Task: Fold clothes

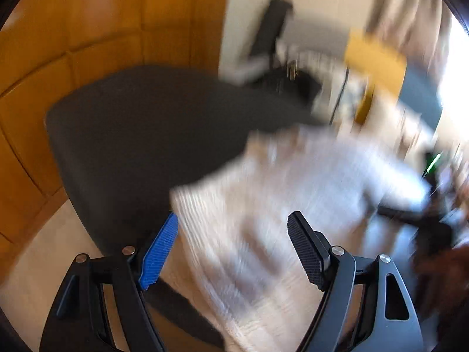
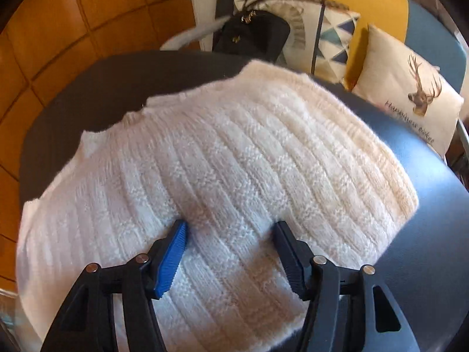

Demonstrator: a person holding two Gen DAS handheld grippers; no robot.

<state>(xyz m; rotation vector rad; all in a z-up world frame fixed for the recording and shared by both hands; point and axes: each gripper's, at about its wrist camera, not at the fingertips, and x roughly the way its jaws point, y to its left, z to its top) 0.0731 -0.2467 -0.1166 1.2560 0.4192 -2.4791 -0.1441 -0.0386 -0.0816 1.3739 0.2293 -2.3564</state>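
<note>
Your right gripper [image 2: 230, 234] pressed spread fingers onto the white sweater [image 2: 234, 152], lying compact on the dark table [image 2: 425, 220]. Your left gripper [image 1: 233, 228] hovered, fingers spread, empty. It fit either mid-fold or finished smoothing.

Left wrist view: we look forward along jaws, tilted down onto dark surface [image 1: 123, 135] from near, heavily motion-blurred. Right wrist view: we look down along jaws, close over white knit sweater [image 2: 222, 158], sharp. Both views share sweater [image 1: 263, 205], dark surface [image 2: 425, 205], orange tiled floor [image 1: 44, 58] at left, cushions [image 2: 410, 96] beyond far edge.
</note>
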